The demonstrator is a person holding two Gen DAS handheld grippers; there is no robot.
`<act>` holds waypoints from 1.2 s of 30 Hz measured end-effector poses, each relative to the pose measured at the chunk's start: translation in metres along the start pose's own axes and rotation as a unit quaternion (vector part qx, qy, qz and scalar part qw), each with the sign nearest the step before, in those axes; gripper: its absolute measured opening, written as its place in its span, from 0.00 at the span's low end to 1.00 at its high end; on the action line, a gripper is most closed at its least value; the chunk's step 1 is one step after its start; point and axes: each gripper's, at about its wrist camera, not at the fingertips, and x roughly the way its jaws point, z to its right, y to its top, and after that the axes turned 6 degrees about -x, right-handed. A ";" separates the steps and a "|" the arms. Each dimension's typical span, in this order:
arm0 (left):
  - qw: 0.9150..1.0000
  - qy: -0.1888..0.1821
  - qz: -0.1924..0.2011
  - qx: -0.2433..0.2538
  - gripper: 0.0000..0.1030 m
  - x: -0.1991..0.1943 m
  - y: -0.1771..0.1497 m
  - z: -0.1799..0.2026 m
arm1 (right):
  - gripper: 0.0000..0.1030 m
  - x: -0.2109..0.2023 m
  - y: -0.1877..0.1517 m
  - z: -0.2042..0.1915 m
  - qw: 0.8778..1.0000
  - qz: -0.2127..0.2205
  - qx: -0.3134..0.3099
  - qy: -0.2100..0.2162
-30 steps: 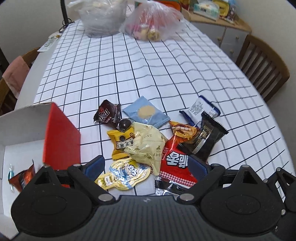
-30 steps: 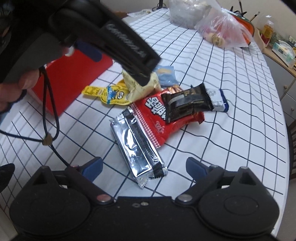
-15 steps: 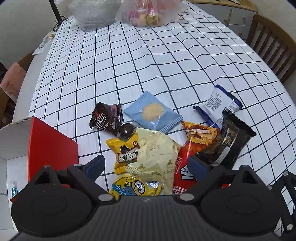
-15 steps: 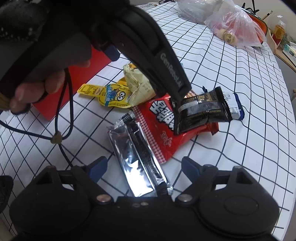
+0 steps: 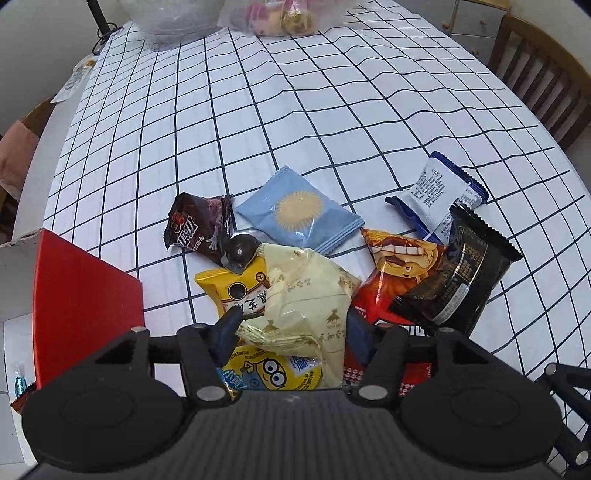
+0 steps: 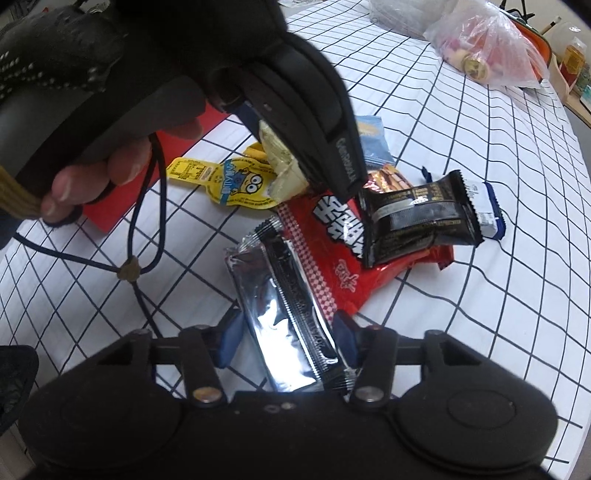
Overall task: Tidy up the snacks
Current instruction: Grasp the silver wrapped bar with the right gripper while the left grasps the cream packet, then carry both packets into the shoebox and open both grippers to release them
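A heap of snack packets lies on the checked tablecloth [image 5: 295, 110]. My left gripper [image 5: 291, 330] points down into the heap, its jaws closing, and its blue pads press the sides of a cream packet [image 5: 306, 295]. The right wrist view shows that same left gripper [image 6: 291, 166] pinching the cream packet [image 6: 280, 166]. My right gripper [image 6: 286, 330] is closing too, both pads against a silver packet [image 6: 280, 295] that lies flat. Beside these lie a red packet [image 6: 332, 236], a black packet [image 6: 421, 221] and a yellow cartoon pouch [image 5: 273, 373].
A red box [image 5: 85, 306] with a white inside stands at the left and holds a few sweets. Two plastic bags [image 5: 280, 18] sit at the table's far end. A wooden chair [image 5: 543, 81] is at the right. A person's hand [image 6: 92, 177] and a dangling cord [image 6: 147, 240] hang over the table.
Both grippers have sunk toward the heap. Their jaws have narrowed from wide apart, the left onto the cream packet and the right onto the silver packet.
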 end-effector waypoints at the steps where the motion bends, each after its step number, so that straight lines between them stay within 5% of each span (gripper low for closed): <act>1: 1.000 -0.001 0.000 -0.001 0.55 0.000 0.000 -0.001 | 0.47 0.001 0.001 -0.001 1.000 0.000 -0.003 -0.002; 9: 1.000 -0.006 0.002 -0.019 0.49 -0.003 -0.003 -0.007 | 0.41 -0.003 -0.001 -0.004 1.000 0.006 -0.001 0.001; 13: 0.999 -0.010 0.004 -0.033 0.45 -0.007 -0.005 -0.012 | 0.22 -0.009 -0.003 0.001 1.000 0.015 0.021 0.011; 16: 0.999 -0.012 0.007 -0.045 0.45 -0.010 -0.007 -0.018 | 0.20 -0.010 -0.005 0.001 1.000 0.012 0.020 0.011; 22: 0.998 -0.022 0.012 -0.065 0.45 -0.019 -0.014 -0.028 | 0.32 -0.008 -0.006 -0.007 1.000 0.009 0.011 0.006; 28: 0.996 -0.033 0.020 -0.081 0.45 -0.034 -0.022 -0.038 | 0.59 0.000 0.002 -0.017 1.000 0.002 -0.004 -0.005; 36: 0.994 -0.052 0.034 -0.091 0.45 -0.060 -0.032 -0.046 | 0.53 0.014 0.010 -0.027 0.999 -0.028 -0.029 -0.022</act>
